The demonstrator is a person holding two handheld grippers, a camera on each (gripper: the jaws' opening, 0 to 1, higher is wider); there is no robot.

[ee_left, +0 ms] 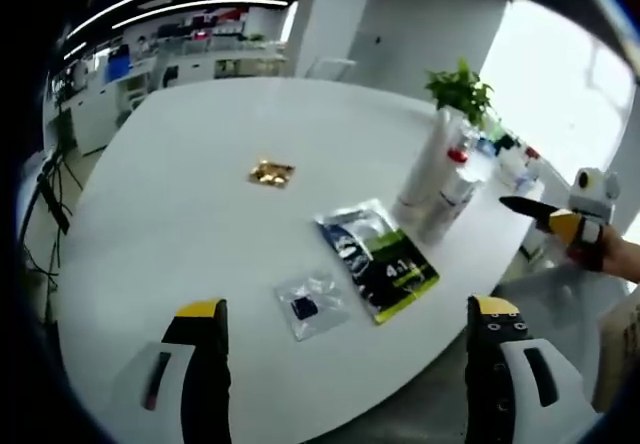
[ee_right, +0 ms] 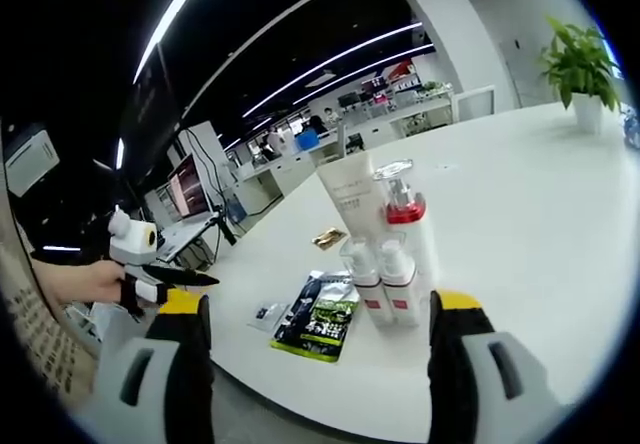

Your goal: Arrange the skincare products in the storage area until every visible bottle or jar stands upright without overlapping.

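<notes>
Two hand-held grippers, left (ee_left: 345, 334) and right (ee_right: 318, 329), jaws wide, holding nothing. White red-trimmed skincare bottles (ee_right: 385, 254) stand upright, clustered on white round surface (ee_right: 520, 194), beside flat green-black sachet (ee_right: 322, 316).

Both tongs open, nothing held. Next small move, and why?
Probably ease the right tongs forward toward the bottle cluster: it sits just past their open jaws. The bottles look upright already but packed close, so spacing them seems the likely job. The flat sachet lies beside them; left tongs hang open at the table edge.
</notes>
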